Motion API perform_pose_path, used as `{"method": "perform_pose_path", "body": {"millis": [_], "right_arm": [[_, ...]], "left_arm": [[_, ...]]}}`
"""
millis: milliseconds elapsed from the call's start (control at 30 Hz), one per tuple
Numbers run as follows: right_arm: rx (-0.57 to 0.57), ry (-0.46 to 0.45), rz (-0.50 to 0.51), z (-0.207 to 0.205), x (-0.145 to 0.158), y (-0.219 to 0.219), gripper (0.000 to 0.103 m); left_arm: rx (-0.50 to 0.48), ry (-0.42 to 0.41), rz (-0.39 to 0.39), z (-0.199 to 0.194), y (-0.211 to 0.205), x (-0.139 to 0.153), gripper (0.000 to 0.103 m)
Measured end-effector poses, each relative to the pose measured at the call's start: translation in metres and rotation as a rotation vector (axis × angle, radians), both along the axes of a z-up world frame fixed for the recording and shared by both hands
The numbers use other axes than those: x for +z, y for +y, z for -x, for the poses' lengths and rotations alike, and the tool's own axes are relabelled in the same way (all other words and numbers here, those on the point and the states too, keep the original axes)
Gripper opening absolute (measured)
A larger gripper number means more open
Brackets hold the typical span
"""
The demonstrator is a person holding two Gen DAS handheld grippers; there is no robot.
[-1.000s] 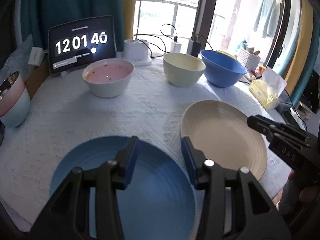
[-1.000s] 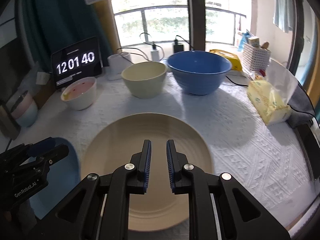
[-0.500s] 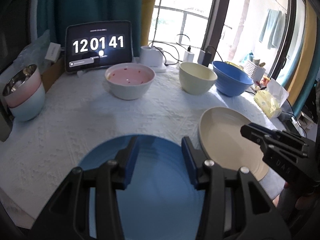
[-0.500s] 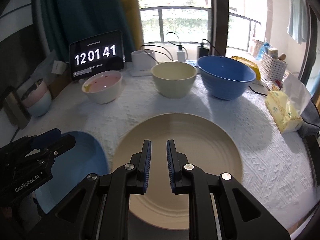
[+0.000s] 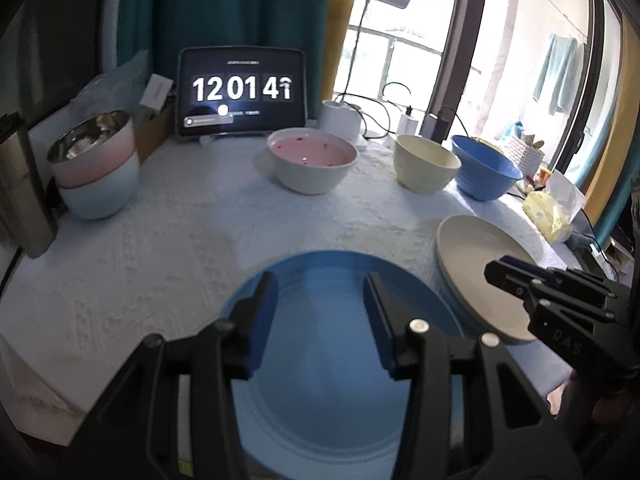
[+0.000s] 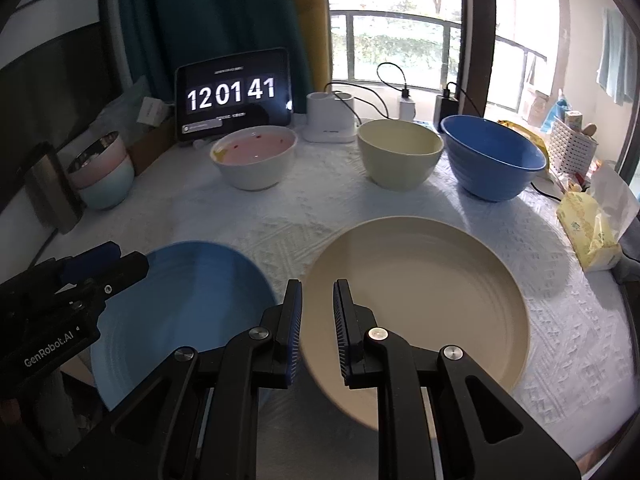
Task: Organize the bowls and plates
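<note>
Two plates side by side near table front edge: blue plate (image 5: 320, 360) under wide-open left gripper (image 5: 320, 312); beige plate (image 6: 416, 312) under right gripper (image 6: 317, 320), narrowly parted, empty. Bare cloth (image 6: 304, 216) before three bowls.

Both wrist views look forward (low, close) over one table (image 5: 168, 240).

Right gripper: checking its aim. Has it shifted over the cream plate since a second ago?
Yes. The right gripper has shifted left: it was centred over the cream plate, now it is over the plate's left edge.
</note>
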State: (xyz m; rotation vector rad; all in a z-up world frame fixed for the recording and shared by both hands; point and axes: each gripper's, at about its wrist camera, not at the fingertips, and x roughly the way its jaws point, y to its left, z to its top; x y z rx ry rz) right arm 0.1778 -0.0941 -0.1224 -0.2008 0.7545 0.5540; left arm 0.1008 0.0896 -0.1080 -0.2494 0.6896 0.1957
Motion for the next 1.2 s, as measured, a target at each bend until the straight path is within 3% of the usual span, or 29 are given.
{"method": "perform_pose_path", "body": {"millis": [467,600,733,1200], "right_arm": [[0.046,0.025,0.023,0.035,-0.009,0.015,0.017],[0.057,0.046,0.023,0.041,-0.014,0.015,0.018],[0.054,0.087,0.022,0.042,-0.023,0.014,0.018],[0.010,0.163,0.015,0.032,-0.045,0.003,0.025]], "left_arm": [[0.058,0.015,-0.001,0.042,0.021,-0.013,0.048],[0.068,0.025,0.002,0.050,0.023,-0.019,0.055],[0.084,0.038,0.005,0.053,0.026,-0.024,0.061],[0.084,0.120,0.038,0.044,0.029,-0.046,0.061]]}}
